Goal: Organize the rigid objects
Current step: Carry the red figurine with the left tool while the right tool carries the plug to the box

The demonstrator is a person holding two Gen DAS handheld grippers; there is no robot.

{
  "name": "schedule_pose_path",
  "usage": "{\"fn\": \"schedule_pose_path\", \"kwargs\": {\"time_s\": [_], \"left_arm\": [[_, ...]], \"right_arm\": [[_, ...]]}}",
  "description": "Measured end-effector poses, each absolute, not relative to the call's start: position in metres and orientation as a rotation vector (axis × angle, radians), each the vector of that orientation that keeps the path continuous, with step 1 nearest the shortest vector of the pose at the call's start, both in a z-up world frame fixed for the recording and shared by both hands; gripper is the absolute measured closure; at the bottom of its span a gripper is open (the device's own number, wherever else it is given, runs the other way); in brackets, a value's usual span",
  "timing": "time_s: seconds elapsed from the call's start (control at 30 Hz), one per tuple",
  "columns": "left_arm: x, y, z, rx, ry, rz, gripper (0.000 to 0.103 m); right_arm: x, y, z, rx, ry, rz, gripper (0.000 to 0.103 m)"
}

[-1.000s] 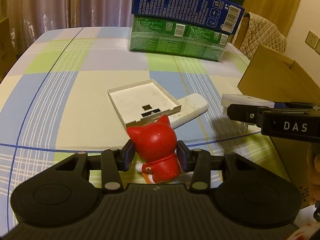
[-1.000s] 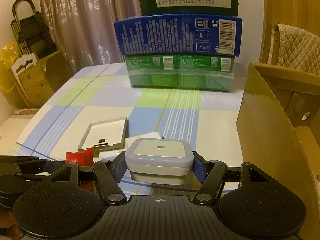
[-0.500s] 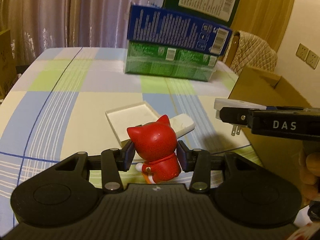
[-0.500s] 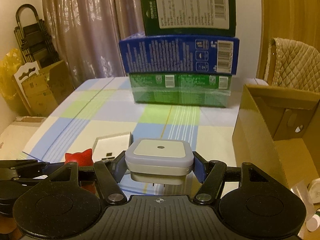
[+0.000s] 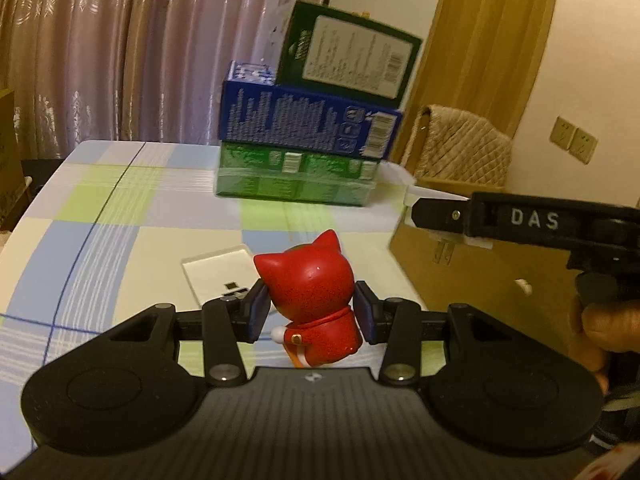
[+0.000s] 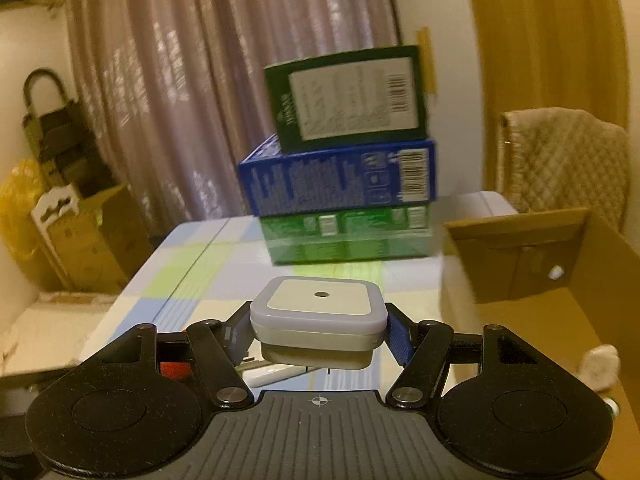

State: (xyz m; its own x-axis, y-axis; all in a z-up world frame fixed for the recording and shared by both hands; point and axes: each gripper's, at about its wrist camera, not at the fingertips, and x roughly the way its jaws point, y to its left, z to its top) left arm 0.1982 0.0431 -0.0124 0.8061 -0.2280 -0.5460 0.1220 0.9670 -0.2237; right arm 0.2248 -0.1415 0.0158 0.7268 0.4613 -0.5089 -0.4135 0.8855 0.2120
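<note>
Cardboard box [image 6: 580, 320] is the drop: my right hand-held gripper [image 6: 318, 330] clamps the plug-in night light [image 6: 318, 312], left hand-held gripper [image 5: 308, 310] clamps the red cat figurine [image 5: 310, 292]; clear the box's near wall before releasing.

The left tongs [image 5: 308, 312] grip a red cat figurine [image 5: 312, 280] by its sides, lifted above the checked desk [image 5: 120, 220]. A white square tray [image 5: 220, 276] lies on the desk just beyond it. To the right, the right tongs [image 5: 416, 210] carry a white plug-in device [image 5: 440, 196] beside a cardboard box [image 5: 480, 280]. Stacked boxes [image 5: 308, 136] stand at the far edge.
</note>
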Motion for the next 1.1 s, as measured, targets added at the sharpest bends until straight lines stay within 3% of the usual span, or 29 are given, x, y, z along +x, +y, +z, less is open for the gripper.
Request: {"fn": "schedule_pose_path", "kwargs": {"time_s": [0.57,1.1], "left_arm": [[0.165,-0.098,0.066,-0.135,0.547,-0.45,0.064],[0.181,-0.194,0.029,-0.061,0.708,-0.563,0.064]], "right_arm": [[0.167,-0.345,0.057,0.105,0.553,0.205,0.04],[0.163,-0.405,0.025,0.179,0.62,0.2,0.04]]}}
